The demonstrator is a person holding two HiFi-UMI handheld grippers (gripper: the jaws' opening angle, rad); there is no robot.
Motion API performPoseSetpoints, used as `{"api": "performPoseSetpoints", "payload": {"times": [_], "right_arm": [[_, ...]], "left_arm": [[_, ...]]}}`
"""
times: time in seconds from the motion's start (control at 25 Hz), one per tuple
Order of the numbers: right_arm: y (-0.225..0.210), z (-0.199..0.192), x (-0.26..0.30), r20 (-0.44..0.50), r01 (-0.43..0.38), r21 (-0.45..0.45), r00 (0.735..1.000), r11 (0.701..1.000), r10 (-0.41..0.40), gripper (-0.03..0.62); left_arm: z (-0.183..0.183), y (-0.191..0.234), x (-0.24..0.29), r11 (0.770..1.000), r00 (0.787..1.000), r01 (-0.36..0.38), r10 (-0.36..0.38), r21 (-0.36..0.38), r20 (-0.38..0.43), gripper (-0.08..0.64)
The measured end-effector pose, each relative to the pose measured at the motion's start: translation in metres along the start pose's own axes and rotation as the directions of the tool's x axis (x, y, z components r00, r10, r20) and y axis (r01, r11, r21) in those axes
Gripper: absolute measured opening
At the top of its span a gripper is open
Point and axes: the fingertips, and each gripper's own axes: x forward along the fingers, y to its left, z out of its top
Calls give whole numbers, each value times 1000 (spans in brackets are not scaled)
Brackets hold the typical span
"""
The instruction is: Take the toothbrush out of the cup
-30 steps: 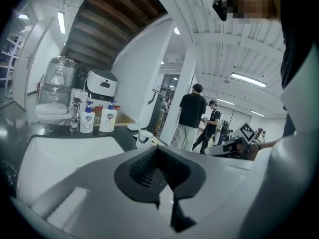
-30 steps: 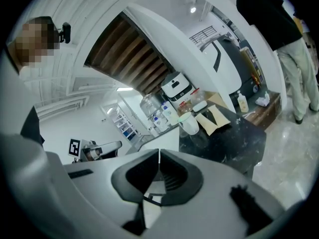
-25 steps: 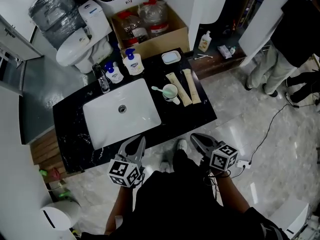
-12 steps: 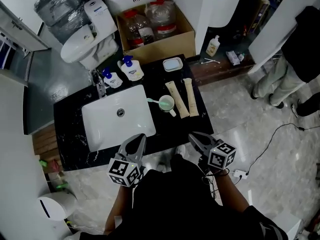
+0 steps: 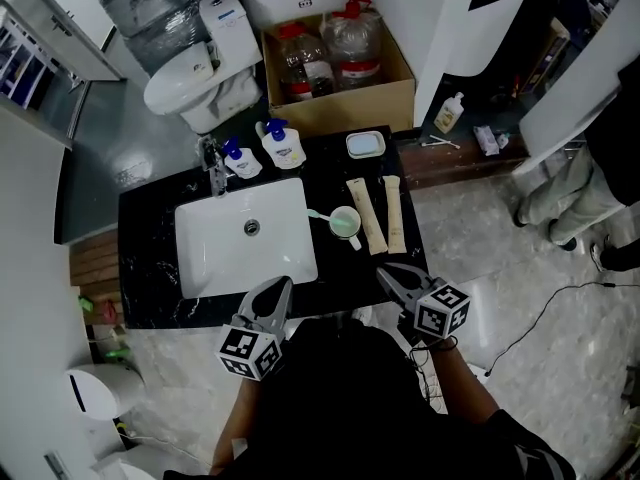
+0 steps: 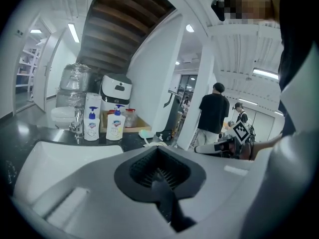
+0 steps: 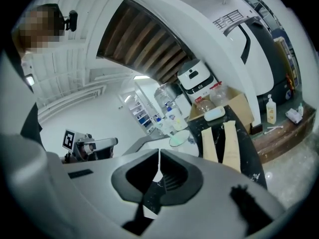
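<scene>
The left gripper (image 5: 279, 288) and right gripper (image 5: 388, 273) are both closed on nothing, at the worktop's (image 5: 150, 268) front edge. The toothbrush (image 5: 318, 215) pokes from the cup (image 5: 345, 223) — its lower end hidden inside.

No print is legible; the soap bottles' (image 5: 283, 148) labels are too small.

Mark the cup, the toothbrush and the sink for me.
cup (image 5: 346, 224): head view, green inside.
toothbrush (image 5: 317, 215): head view, end sticking out leftward.
sink (image 5: 215, 248): head view, bare basin floor.

Cup (image 5: 345, 223) right of sink (image 5: 196, 268), toothbrush (image 5: 314, 214) inside
</scene>
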Motion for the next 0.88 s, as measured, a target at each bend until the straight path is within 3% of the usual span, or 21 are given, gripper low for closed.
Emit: {"api": "performPoseSetpoints", "payload": {"times": [0.68,0.88], "right_arm": [[5,31,83,-87,-53,-158,995,986,40,17],[-4,36,99,-128,-60,-205,991,977,34,30]], "left_arm": [[19,37,27,999,999,40,-40,-3,28,8],[16,36,37,997,996,82,-81,-4,22,9]]}}
